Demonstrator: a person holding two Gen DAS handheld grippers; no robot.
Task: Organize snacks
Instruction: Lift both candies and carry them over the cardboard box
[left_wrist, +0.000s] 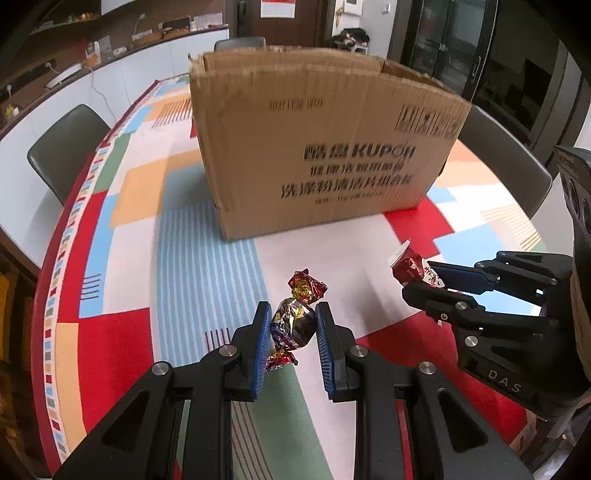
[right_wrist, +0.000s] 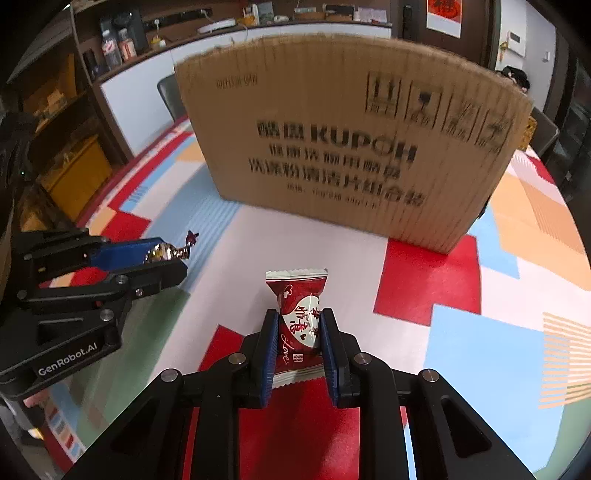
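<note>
a brown cardboard box (left_wrist: 317, 147) stood on a table under a patterned cloth (left_wrist: 136, 229) of red, blue, orange, green and white blocks. the box's near face carried bold black print reading "kupoh" after two chinese characters, with smaller chinese lines beneath that were too blurred to read, a faint date stamp near its top at 11 o'clock, and a row of handling symbols at its 1 o'clock corner.

in the left wrist view, the left gripper (left_wrist: 293, 326) had its blue-padded fingers (left_wrist: 260, 343) pinched on a foil-wrapped candy (left_wrist: 293, 321), purple, silver and gold, with twisted red and gold ends. the candy sat upright between the pads, one twist poking out toward 12 o'clock, the other toward 6 o'clock.

at 3 o'clock in that view, the right gripper (left_wrist: 424, 280), marked "das" on its body, gripped a red candy packet (left_wrist: 408, 267). in the right wrist view, the packet was dark red with white crimped ends, a white heart panel with red chinese characters, and the word "love" in script. the pads clamped its lower half, and its top edge pointed to 12 o'clock, toward the box.

the left gripper's body read "genrobot.ai".
</note>
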